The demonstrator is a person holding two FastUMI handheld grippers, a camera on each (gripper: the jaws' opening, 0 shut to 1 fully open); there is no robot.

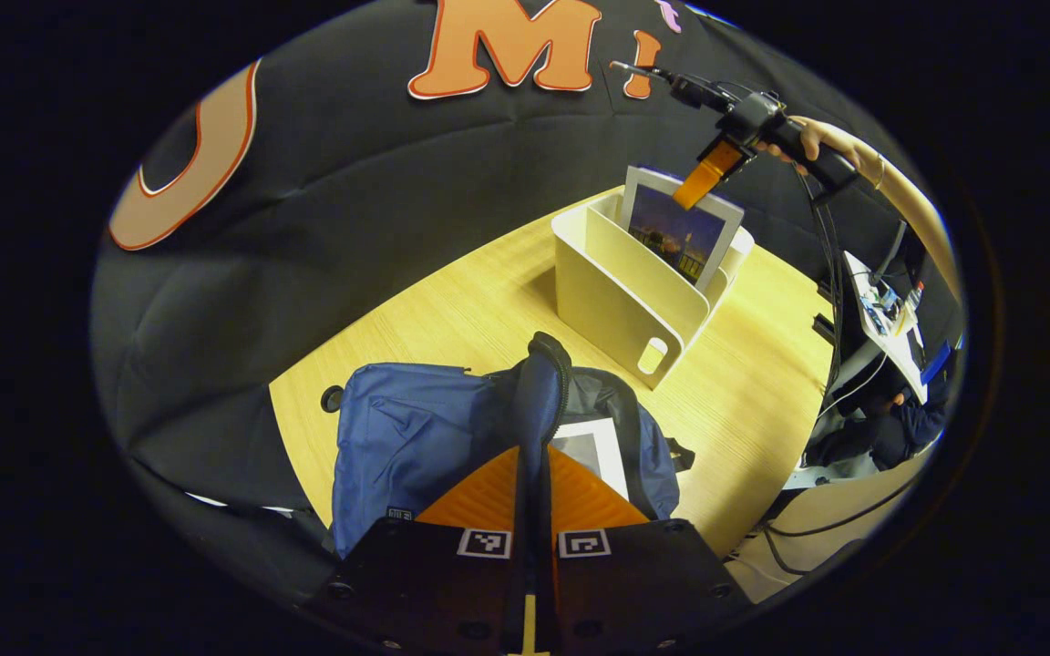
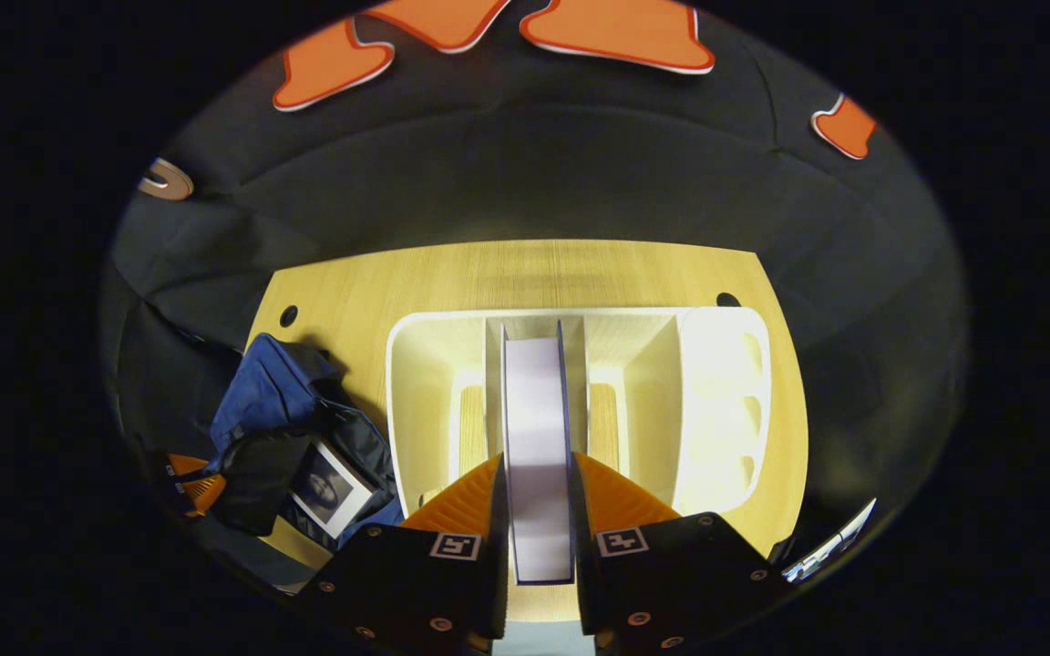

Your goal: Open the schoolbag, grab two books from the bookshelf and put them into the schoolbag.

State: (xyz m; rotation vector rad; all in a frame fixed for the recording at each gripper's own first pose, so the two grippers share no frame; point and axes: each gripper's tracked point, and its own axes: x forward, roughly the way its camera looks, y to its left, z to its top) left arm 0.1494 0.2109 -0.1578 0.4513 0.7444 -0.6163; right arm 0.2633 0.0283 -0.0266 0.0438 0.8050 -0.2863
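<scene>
Your blue schoolbag (image 1: 416,437) lies open on the near part of the wooden table (image 1: 762,392), and a white-bordered book (image 1: 593,451) with a grey picture on its cover already sits inside its mouth. Your left gripper (image 1: 534,497) has its fingers drawn narrow around the edge of the bag's opening flap (image 1: 539,401), which stands up between them. Just beyond the bag, farther along the table, stands the cream bookshelf (image 1: 621,292), a divided desktop rack with a slot handle in its near end. A second book (image 1: 680,232) stands upright in one of its middle compartments, its cover showing a dusk-coloured photograph; no title or brand can be read on either book. In the right gripper view, your right gripper (image 2: 539,510) straddles this book's top edge (image 2: 539,428) from above, a finger at each cover, though you cannot tell whether they press on it. The same view shows the schoolbag (image 2: 270,401) to the left of the rack. The only print legible on the rig is the square black-and-white markers (image 1: 486,543) on the gripper bodies.
</scene>
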